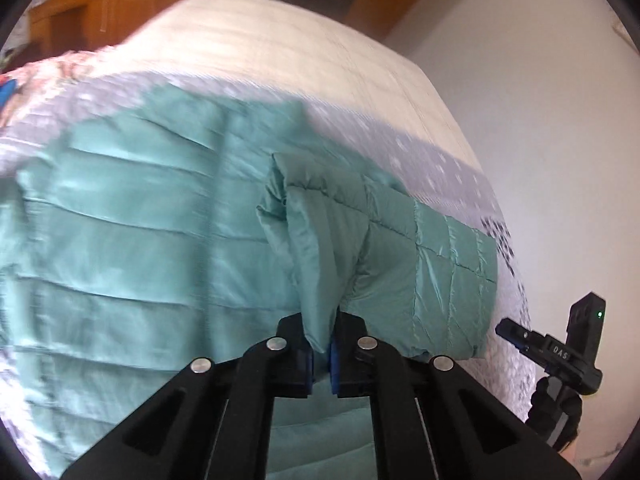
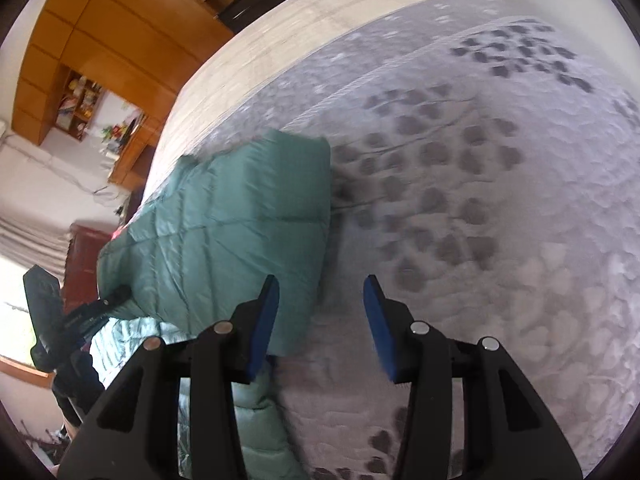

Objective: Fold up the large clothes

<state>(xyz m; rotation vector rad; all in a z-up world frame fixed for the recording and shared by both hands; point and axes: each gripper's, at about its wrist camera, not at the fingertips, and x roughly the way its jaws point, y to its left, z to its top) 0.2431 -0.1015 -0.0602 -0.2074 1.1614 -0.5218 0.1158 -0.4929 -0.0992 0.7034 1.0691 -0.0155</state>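
Grey flowered bedding (image 2: pixel 500 200) covers the bed under you, wood cupboards (image 2: pixel 100 32) behind. Your left gripper (image 1: pixel 321 354) has its pads clamped on a fold of the green puffer jacket (image 1: pixel 140 240), low in the frame's centre, so that the sleeve (image 1: pixel 420 248) can be carried over the flat body. Your right gripper (image 2: pixel 320 328) stands half open and holds nothing, above the bedding just right of the jacket's edge, probably ready to steady it.
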